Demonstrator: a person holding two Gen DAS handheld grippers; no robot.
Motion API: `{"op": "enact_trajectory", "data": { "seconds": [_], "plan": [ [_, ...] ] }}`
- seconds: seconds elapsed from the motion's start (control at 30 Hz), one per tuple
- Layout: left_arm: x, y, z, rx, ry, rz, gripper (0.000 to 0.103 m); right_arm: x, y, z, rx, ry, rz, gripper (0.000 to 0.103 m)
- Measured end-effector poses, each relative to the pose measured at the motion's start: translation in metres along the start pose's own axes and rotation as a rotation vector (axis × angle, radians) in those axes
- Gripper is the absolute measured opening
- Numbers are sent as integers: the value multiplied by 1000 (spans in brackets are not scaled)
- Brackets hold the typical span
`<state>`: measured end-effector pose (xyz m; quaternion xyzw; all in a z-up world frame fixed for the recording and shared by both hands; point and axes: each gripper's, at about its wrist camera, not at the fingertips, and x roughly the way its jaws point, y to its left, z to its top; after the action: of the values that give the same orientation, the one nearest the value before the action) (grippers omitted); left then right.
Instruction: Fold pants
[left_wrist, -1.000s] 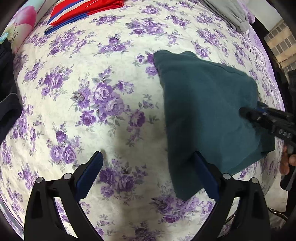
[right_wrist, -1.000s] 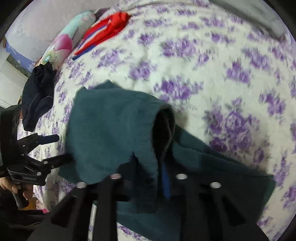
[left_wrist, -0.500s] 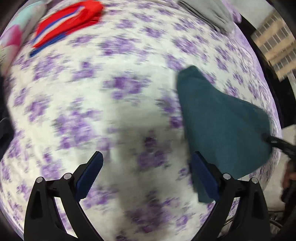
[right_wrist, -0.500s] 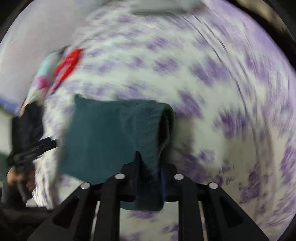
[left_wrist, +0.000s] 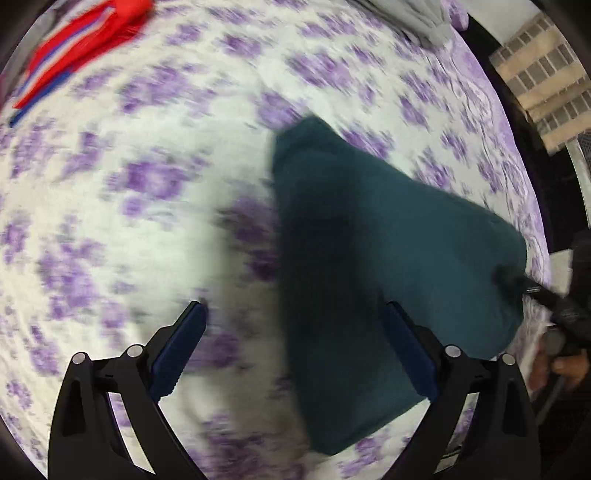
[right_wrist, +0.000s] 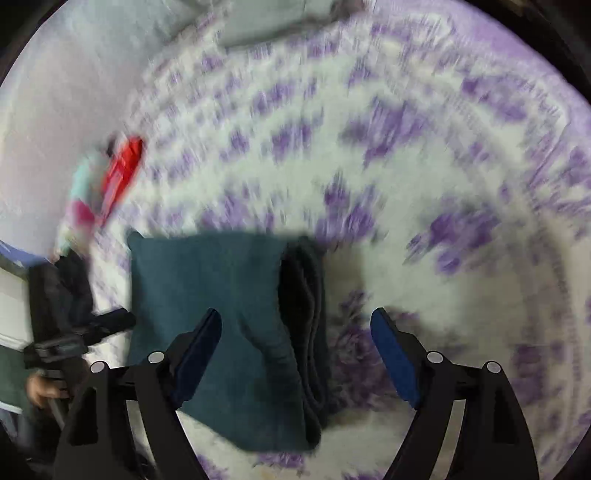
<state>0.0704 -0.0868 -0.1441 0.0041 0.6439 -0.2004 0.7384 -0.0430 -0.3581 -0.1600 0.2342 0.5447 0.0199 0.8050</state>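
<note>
My right gripper (right_wrist: 295, 350) no longer pinches dark teal folded fleece pants (right_wrist: 229, 332); blue-padded fingers now spread wide, cloth dropped flat on purple-flowered white bedsheet (right_wrist: 424, 184). Folded stack now compact rectangle, layered edge at 3 o'clock side. Both cameras swung; views blurred.

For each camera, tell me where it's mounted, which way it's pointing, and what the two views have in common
Left wrist: sits on the left gripper, looking along its open fingers over the floral bed; the right gripper shows at the right edge.
Right wrist: sits on the right gripper, open above the folded teal pants; the left gripper and a hand show at left.
Shared: pants, bed, red garment.
</note>
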Motion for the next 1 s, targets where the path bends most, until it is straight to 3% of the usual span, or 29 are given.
{"op": "enact_trajectory", "data": {
  "seconds": [0.03, 0.1, 0.13, 0.17, 0.27, 0.37, 0.47, 0.53, 0.6, 0.7, 0.8, 0.83, 0.87, 0.9, 0.93, 1.0],
  "plan": [
    [11, -8, -1, 15, 35, -9, 94, 8, 5, -3, -23, -4, -34, 84],
    [22, -22, -5, 63, 53, 58, 95, 9, 20, -7, -117, -23, -97, 69],
    [22, -31, -9, 91, 40, 88, 95, 8, 22, -7, -144, -21, -99, 53],
    [22, -33, -11, 97, 41, 87, 95, 5, 20, -6, -160, -17, -88, 47],
    [18, -28, -21, 97, 30, 93, 96, -2, 6, -4, -212, -10, -92, 55],
    [8, -20, -29, 63, 33, 85, 94, -16, 2, -3, -195, -3, -53, 57],
    [-4, -21, -29, 28, 9, -19, 94, -24, 1, -3, -165, 13, 79, 58],
    [3, -23, -23, 0, 48, -75, 94, -13, 5, -6, -164, 58, 91, 58],
    [17, -30, -14, -13, 77, -63, 90, 1, 10, -10, -172, 83, 65, 60],
    [23, -41, -9, 41, 88, -15, 82, 5, 20, -4, -171, 59, 50, 58],
    [28, -49, 3, 102, 90, 21, 70, 7, 16, -5, -156, 52, 40, 43],
    [27, -48, 6, 95, 91, 22, 57, 6, 14, -4, -146, 53, 40, 32],
    [22, -43, 7, 60, 95, -19, 27, 6, 16, -4, -148, 57, 49, 21],
    [14, -37, 8, 19, 101, -81, 16, 2, 17, -3, -157, 59, 64, 20],
    [3, -38, 8, 6, 83, -100, 16, -3, 24, -2, -173, 51, 69, 20],
    [-16, -52, 5, 74, 34, -77, 15, -22, 42, 2, -236, 26, 99, 20]
  ]
}}
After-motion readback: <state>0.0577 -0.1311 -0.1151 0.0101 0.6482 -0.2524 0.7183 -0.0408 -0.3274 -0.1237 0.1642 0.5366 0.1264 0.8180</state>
